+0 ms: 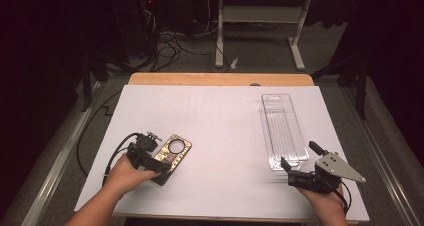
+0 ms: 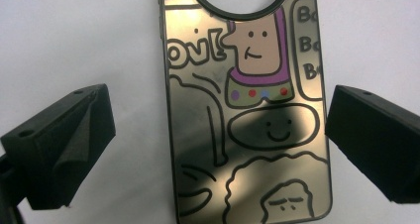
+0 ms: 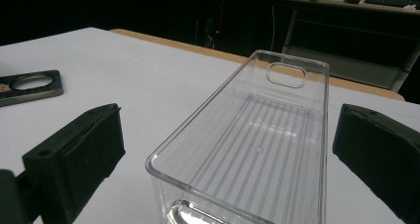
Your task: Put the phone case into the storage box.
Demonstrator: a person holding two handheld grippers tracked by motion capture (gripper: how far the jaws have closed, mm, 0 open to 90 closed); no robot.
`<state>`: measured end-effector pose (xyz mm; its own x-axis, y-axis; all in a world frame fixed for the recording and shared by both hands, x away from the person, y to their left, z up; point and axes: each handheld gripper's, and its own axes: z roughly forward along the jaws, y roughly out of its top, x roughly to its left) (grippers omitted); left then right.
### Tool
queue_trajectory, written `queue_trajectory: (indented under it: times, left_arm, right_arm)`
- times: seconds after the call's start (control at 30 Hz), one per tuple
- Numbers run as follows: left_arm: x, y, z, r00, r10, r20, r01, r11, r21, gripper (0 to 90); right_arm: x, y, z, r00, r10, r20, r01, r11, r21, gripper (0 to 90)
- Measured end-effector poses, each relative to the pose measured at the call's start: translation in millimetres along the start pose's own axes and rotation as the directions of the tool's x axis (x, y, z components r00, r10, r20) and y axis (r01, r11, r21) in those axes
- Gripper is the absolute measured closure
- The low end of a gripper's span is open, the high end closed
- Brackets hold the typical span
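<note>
On the left part of the white-covered counter (image 1: 220, 131), well to the left of the clear plastic bin, lies a flat gold-toned phone case printed with black-outlined cartoon doodles and a round camera cutout (image 1: 171, 152). It rests face up on the white sheet, its cutout end pointing away from the person. The left claw (image 1: 152, 162) hangs right over the case's near end, held by the left hand (image 1: 127, 175). Its jaws are spread wide: in the left gripper view the case (image 2: 247, 110) runs up between them with white counter showing on either side, so nothing is clamped.

To the right stands the long, clear, ribbed-bottomed plastic bin with a handle slot in its far wall (image 1: 283, 128), empty and upright. The right claw (image 1: 300, 167) sits just at the bin's near end, jaws likewise released; in the right gripper view they flank the bin (image 3: 257, 149) without touching its walls.
</note>
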<state>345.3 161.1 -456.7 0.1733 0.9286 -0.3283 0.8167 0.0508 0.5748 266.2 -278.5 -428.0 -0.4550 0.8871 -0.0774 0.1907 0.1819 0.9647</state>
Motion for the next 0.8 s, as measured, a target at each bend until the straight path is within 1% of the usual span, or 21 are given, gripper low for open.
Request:
queue_trajectory:
  times: [0.1,0.13,0.17,0.2,0.23,0.27,0.37,0.43,0.5,0.53,0.63,0.67,0.7,0.73,0.77,0.8]
  left_arm:
    - [-2.3,2.3,1.4,0.9999,0.009,-0.014,-0.008,0.9996,0.026,0.5]
    - [-3.9,4.0,2.1,0.9996,0.014,-0.023,-0.013,0.9990,0.042,0.4]
    - [-4.7,4.7,2.5,0.9995,0.017,-0.026,-0.015,0.9987,0.048,0.5]
    - [-6.3,5.8,3.2,0.9995,0.016,-0.027,-0.014,0.9978,0.064,0.5]
    - [-6.6,6.7,3.6,0.9992,0.027,-0.029,-0.025,0.9968,0.075,0.6]
    - [-8.1,7.5,4.6,0.9993,0.019,-0.033,-0.017,0.9968,0.078,0.6]
    - [-10.1,9.9,7.1,0.9990,0.026,-0.038,-0.022,0.9940,0.107,0.6]
    - [-11.4,11.4,9.7,0.9983,0.033,-0.047,-0.026,0.9895,0.142,0.6]
    - [-12.8,11.5,11.4,0.9978,0.040,-0.054,-0.031,0.9879,0.152,0.6]
    - [-14.1,10.8,12.3,0.9973,0.051,-0.053,-0.041,0.9851,0.167,0.6]
    - [-16.5,8.8,16.8,0.9961,0.056,-0.068,-0.042,0.9799,0.195,0.6]
    - [-17.0,8.0,19.2,0.9947,0.068,-0.077,-0.051,0.9758,0.213,0.6]
    - [-17.0,8.0,19.2,0.9947,0.068,-0.077,-0.051,0.9758,0.213,0.6]
    - [-17.5,7.5,21.3,0.9925,0.086,-0.087,-0.064,0.9709,0.231,0.6]
    - [-17.7,7.2,22.1,0.9923,0.086,-0.088,-0.063,0.9695,0.237,0.6]
    - [-18.0,6.8,23.8,0.9912,0.093,-0.094,-0.067,0.9661,0.249,0.7]
  right_arm:
    - [-0.4,-0.1,-0.1,1.0000,0.000,0.000,0.000,1.000,0.000,0.3]
    - [-0.3,-0.1,-0.2,1.0000,0.000,0.000,0.000,1.000,0.000,0.3]
    - [-0.2,-0.1,-0.4,1.0000,0.002,0.000,-0.002,1.000,0.000,0.3]
    - [-0.2,-0.1,-0.4,1.0000,0.002,0.000,-0.002,1.000,0.000,0.3]
    - [-0.1,0.0,-0.6,1.0000,0.002,-0.001,-0.002,1.000,0.001,0.3]
    - [-0.1,0.0,-0.6,1.0000,0.003,0.000,-0.003,1.000,0.001,0.3]
    - [-0.5,-0.1,-0.7,1.0000,0.001,0.000,-0.001,1.000,0.002,0.3]
    - [-0.6,-0.3,-0.7,1.0000,0.003,0.001,-0.003,1.000,0.001,0.3]
    - [-0.8,-0.3,-0.9,1.0000,0.004,-0.001,-0.004,1.000,0.002,0.3]
    - [-0.8,-0.3,-1.0,1.0000,0.006,-0.002,-0.006,1.000,0.001,0.3]
    - [-1.2,-0.2,-1.2,1.0000,0.004,-0.002,-0.004,1.000,0.000,0.3]
    - [-1.3,-0.1,-1.3,1.0000,0.003,-0.002,-0.003,1.000,0.001,0.3]
    - [-1.3,-0.1,-1.3,1.0000,0.003,-0.002,-0.003,1.000,0.001,0.3]
    - [-1.2,-0.1,-1.3,1.0000,0.003,-0.001,-0.003,1.000,-0.001,0.3]
    - [-1.2,-0.1,-1.3,1.0000,0.003,-0.001,-0.003,1.000,-0.001,0.3]
    - [-1.1,0.0,-1.2,1.0000,0.003,-0.002,-0.003,1.000,-0.001,0.3]
